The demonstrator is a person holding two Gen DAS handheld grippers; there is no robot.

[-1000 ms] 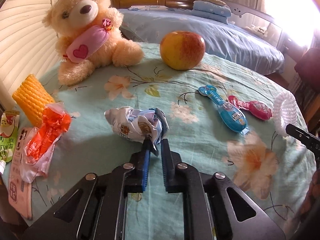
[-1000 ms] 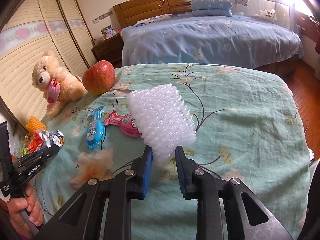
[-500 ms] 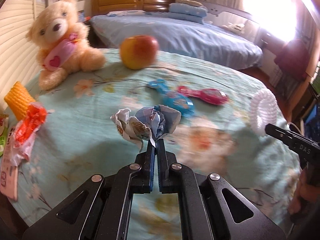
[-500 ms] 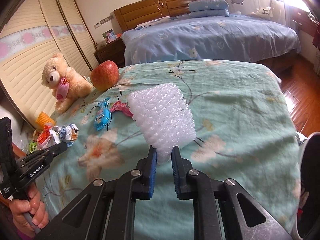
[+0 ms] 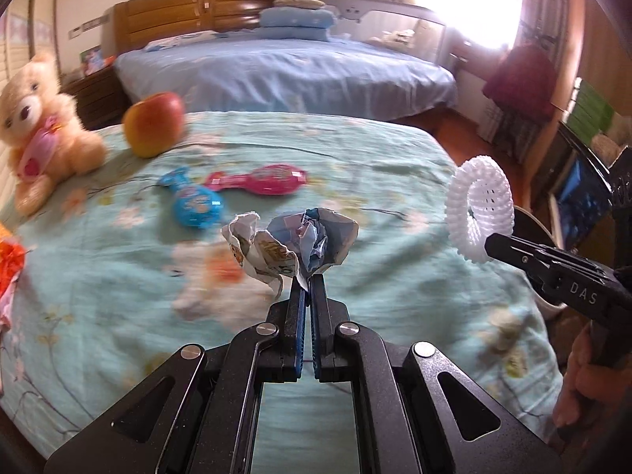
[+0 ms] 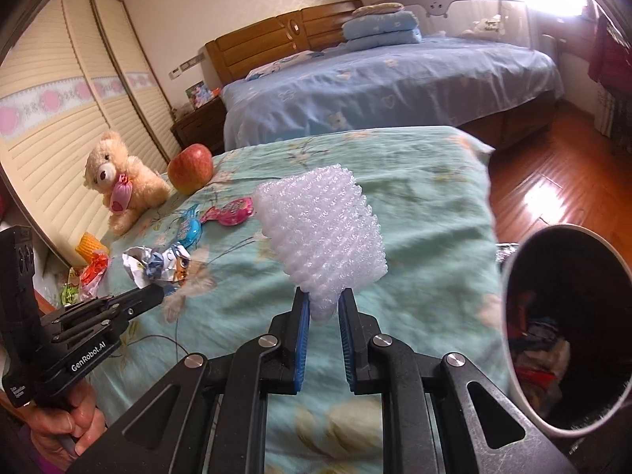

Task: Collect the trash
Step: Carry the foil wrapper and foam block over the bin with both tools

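**Both claws loaded; bin lies right of the foam**

We log the left gripper (image 5: 307,282) pressed together on the tail of a crumpled wrapper (image 5: 290,243), which stands up off the bedspread (image 5: 355,150) with nothing under it. The right gripper (image 6: 320,304) pinches the narrow lower end of a white foam net (image 6: 322,233); its jaws stand a little apart, with foam filling the gap. The net's long axis runs up and away from the pads, leaning slightly left.

Landmark: the bin (image 6: 513,272), a dark-lined can with a pale rim, seen only from the right wrist. Its mouth opens just right of the foam net and lower than it, off the bedspread's edge over the wood floor. Some rubbish shows inside.

Relation that matters: the right gripper is the nearer one to the bin, the foam being just beside the rim. The left gripper with the wrapper sits well apart from the bin, on the far side of the foam net. We judge the foam should go in first, tipped rightward so that its free end leads into the mouth; the wrapper must cross behind or over it.

Farther from the bin than the wrapper, on the bedspread: two candy packs (image 6: 219,217), an apple (image 6: 190,168), a teddy (image 6: 118,193), and an orange wrapper (image 6: 94,270) not yet collected.

Risk, as we judge it: foam springs back and may catch the rim.
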